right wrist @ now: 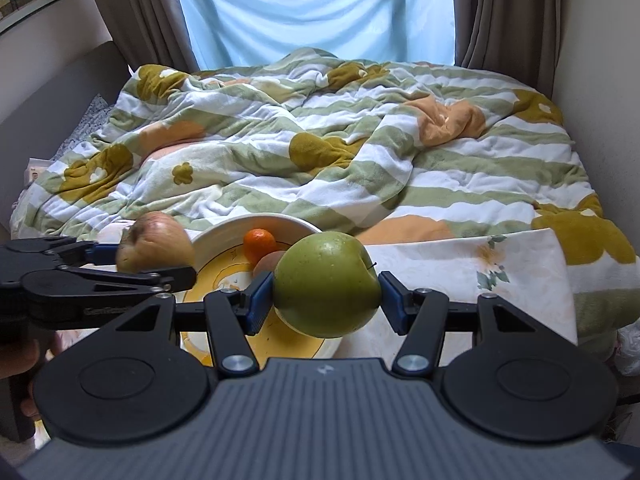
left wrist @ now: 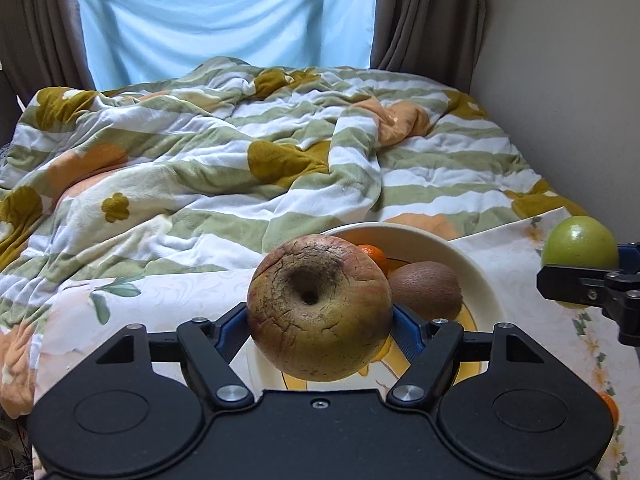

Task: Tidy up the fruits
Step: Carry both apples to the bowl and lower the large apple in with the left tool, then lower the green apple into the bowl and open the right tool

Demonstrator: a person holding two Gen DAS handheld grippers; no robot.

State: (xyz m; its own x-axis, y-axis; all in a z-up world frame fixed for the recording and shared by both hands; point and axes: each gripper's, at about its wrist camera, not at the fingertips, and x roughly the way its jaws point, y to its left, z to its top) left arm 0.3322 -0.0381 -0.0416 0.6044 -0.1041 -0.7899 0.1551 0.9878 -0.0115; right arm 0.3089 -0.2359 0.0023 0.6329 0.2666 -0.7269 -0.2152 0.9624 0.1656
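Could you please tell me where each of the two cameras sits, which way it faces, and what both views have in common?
Left wrist view: on the left gripper, looking along its fingers at the russet apple it holds, over the bowl; the right gripper shows at the right edge.
Right wrist view: on the right gripper, holding the green apple; the left gripper and a hand show at left.
Shared: bowl, both apples, kiwi, mandarin, striped duvet, curtains.

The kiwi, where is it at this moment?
The kiwi lies inside the white bowl, beside the small orange; in the left wrist view it sits just right of the held brownish apple.
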